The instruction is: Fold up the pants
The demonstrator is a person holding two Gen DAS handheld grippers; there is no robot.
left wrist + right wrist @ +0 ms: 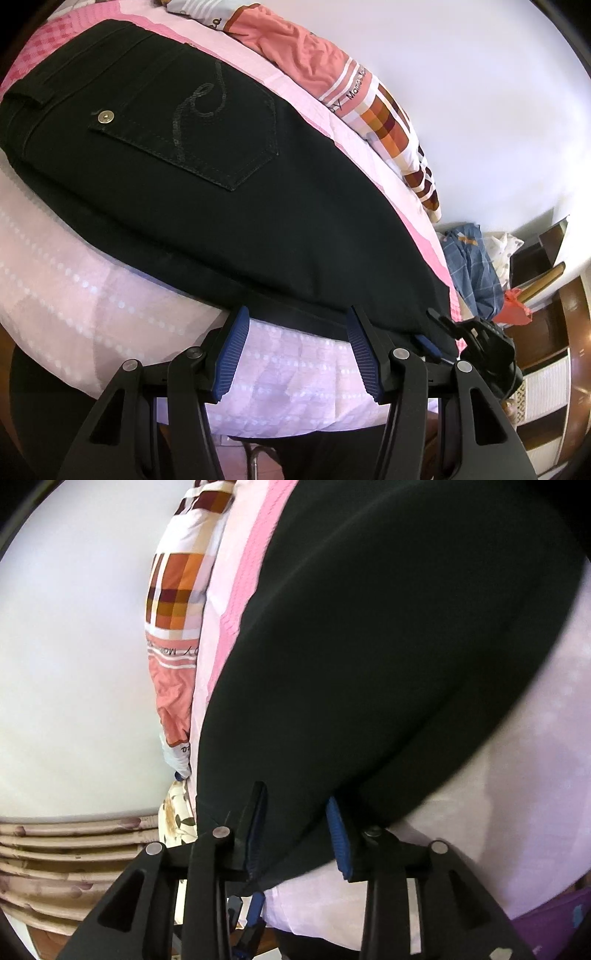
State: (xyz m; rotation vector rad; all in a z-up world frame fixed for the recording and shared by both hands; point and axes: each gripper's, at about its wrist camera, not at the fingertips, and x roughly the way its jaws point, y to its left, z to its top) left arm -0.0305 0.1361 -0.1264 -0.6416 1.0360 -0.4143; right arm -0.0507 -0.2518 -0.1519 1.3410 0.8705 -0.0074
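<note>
One pair of black denim pants (229, 192) lies flat across the bed, its back pocket up, with a small metal snap (105, 116) at the pocket's corner and a curled line of dark sequins stitched on the pocket face. The cloth is doubled, one layer lying on the other, and its near edge runs along the side of the bed closest to me.

My left tool (295, 332) sits just at that near edge with its blue ribbed pads (232, 350) spread wide, holding nothing; pale sheet shows between them. My right tool (297, 834) is at the far end of the same dark cloth (369, 646), and a fold of the fabric passes between its blue pads (338, 834). The pads stand close against the cloth on both sides, so I read it as gripping the pants there.

Under the pants is a pink-and-lilac bedsheet (66, 280) with rows of pale dots. Beyond them, against the white wall (461, 92), lies a crumpled coral, white and brown-checked quilt (314, 62). Off the bed's end there is a blue checked garment (469, 266) heaped beside dark wooden furniture (554, 332).
</note>
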